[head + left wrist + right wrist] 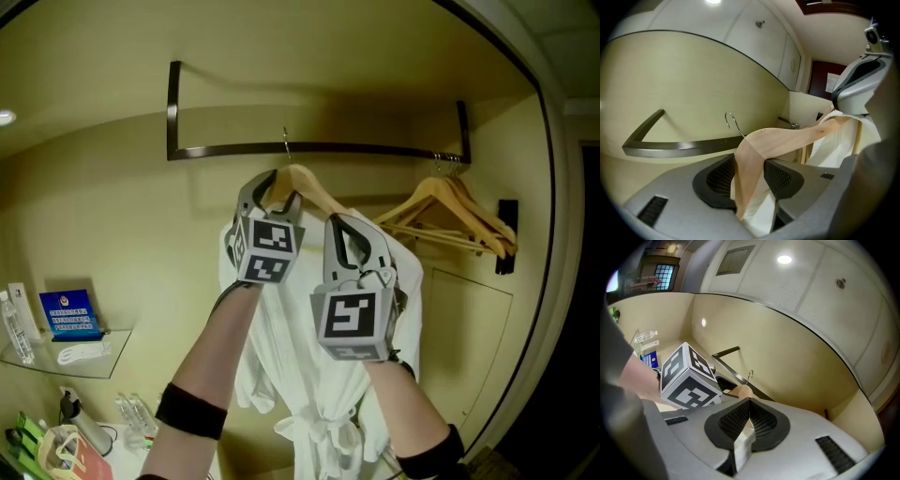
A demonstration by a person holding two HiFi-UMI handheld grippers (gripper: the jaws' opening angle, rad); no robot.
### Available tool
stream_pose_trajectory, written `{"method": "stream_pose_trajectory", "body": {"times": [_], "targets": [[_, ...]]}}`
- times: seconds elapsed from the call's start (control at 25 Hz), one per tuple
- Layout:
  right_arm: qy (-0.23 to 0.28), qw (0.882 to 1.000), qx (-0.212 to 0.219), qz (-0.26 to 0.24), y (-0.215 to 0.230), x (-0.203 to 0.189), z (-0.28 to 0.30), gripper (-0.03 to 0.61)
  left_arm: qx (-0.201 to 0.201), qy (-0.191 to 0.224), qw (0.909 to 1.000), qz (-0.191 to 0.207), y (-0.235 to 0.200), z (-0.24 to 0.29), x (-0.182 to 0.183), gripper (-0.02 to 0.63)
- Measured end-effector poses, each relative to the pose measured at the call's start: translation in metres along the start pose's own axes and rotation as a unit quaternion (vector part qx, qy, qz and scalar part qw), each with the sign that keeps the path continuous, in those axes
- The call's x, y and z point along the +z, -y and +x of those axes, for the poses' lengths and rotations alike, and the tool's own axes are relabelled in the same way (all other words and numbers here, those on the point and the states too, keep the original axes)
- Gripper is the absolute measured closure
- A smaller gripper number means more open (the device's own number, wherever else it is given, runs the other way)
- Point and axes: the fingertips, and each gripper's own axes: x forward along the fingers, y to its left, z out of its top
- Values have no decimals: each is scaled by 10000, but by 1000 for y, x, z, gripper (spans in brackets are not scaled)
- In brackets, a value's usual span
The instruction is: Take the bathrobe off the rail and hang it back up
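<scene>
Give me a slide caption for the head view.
Left tongs gripping the wooden hanger, right tongs pinching the white bathrobe, hook near the rail.

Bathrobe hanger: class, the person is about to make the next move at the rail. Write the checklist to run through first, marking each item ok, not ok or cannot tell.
1. Left gripper clamped on the wooden hanger: ok, both pads press its arm.
2. Right gripper holding the bathrobe: ok, shut on a fold of white fabric.
3. Hook seated over the rail: cannot tell; it is at rail height, but no view shows whether it is over the rail.
4. Free stretch of rail: ok; the spare hangers hang at the right end, apart from this one.
5. Bathrobe draped on its hanger: ok, it hangs below it.
</scene>
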Motion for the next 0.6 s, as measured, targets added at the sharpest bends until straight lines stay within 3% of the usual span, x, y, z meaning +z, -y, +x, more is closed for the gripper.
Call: {"method": "stream_pose_trajectory", "body": {"times": [0.2, 0.6], "targets": [[-74, 9996, -106, -261, 1, -6, 23, 557, -67, -14, 10000, -53, -9, 19, -7, 422], [-372, 9990, 26, -237, -20, -41, 40, 557, -124, -211, 9995, -217, -5, 28, -46, 422]]}}
